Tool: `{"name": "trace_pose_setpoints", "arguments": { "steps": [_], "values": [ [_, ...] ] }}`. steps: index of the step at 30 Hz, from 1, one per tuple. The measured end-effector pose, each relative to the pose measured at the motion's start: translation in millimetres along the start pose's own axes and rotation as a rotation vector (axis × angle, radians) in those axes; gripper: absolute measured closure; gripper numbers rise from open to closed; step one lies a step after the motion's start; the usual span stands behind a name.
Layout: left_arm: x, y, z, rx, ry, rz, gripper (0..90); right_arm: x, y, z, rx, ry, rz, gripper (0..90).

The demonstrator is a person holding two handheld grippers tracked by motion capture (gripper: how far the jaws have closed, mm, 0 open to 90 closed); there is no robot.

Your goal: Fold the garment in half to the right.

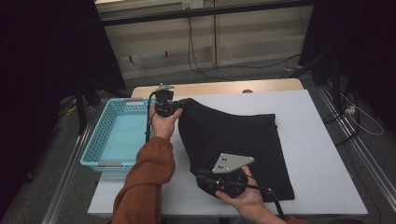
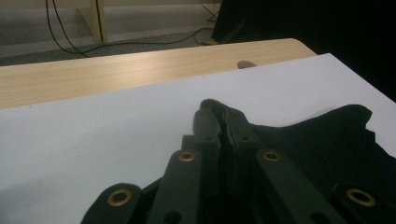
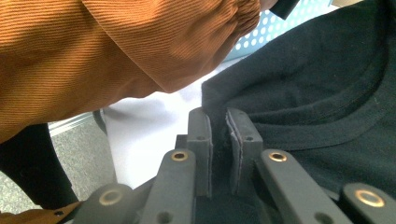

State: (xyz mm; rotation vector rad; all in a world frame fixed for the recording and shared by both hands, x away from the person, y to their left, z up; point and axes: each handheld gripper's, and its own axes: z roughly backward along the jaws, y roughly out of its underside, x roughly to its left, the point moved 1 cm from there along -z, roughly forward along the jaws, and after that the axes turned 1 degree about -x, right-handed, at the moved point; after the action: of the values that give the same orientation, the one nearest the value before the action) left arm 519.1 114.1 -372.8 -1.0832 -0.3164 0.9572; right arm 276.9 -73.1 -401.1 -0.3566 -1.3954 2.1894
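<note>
Right now a black shirt [image 1: 233,140] lies spread on the white counter [image 1: 317,140], soft and dark with a few folds. The left tool [image 1: 175,105] is pinched tight on the shirt's far left corner, and a bit of cloth pokes up between its jaws. The right tool [image 1: 201,176] is clamped on the shirt's near left edge. White counter lies bare to the right of the shirt and behind it. A blue basket [image 1: 93,144] sits just left of the shirt. An orange sleeve [image 1: 144,177] reaches across between the basket and the shirt.
</note>
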Motion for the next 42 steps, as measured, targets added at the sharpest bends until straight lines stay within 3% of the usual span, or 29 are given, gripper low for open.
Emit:
{"name": "trace_pose_setpoints", "arguments": {
  "steps": [11,18,25,42],
  "values": [
    [7.6,-11.0,16.2,-0.054,0.012,0.035,85.3,4.8,-18.2,1.7,-0.05,-0.016,0.012,81.6],
    [7.7,-18.7,27.1,-0.073,0.01,0.017,85.3,6.7,-26.1,-0.9,-0.065,-0.028,0.024,81.6],
    [11.0,-24.5,35.7,-0.065,-0.024,-0.003,85.3,11.6,-35.8,-3.6,-0.089,-0.041,0.038,81.6],
    [26.5,-33.5,58.2,-0.08,-0.061,-0.005,85.3,22.9,-55.7,-15.7,-0.111,-0.07,0.069,81.6]
  ]
}}
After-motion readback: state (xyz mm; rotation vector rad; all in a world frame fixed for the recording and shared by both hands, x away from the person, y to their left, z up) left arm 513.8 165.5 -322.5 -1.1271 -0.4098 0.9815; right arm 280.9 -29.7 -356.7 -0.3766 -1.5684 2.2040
